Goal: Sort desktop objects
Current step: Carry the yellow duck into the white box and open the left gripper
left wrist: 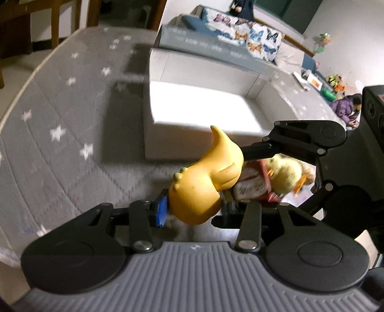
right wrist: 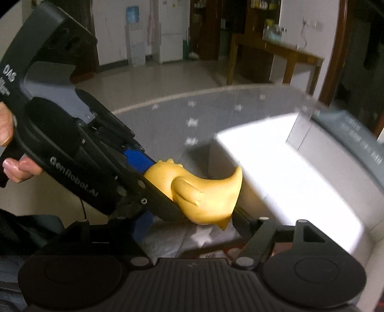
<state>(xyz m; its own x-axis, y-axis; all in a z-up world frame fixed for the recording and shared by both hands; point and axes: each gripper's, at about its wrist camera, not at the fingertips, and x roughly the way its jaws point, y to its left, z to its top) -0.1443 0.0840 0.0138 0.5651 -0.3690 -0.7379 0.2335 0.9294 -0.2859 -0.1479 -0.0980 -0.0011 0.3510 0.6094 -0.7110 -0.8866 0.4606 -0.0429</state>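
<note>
A yellow rubber dinosaur toy (left wrist: 206,182) is clamped between the blue-padded fingers of my left gripper (left wrist: 192,211), tail up, above the grey star mat (left wrist: 60,120). The right wrist view shows the same toy (right wrist: 199,192) held by the left gripper (right wrist: 153,177), right in front of my right gripper (right wrist: 189,225), whose fingers stand apart on either side below the toy. In the left wrist view the right gripper's arm (left wrist: 304,141) reaches in above a fluffy yellow chick (left wrist: 285,175) and a red-and-white box (left wrist: 252,187). An open white storage box (left wrist: 204,108) lies ahead.
The white box's grey lid (right wrist: 348,134) stands up at its far side. A sofa with butterfly cushions (left wrist: 252,38) is behind it. A wooden table (right wrist: 276,57) and chair legs (left wrist: 55,21) stand beyond the mat's edge. Toys (left wrist: 333,84) lie far right.
</note>
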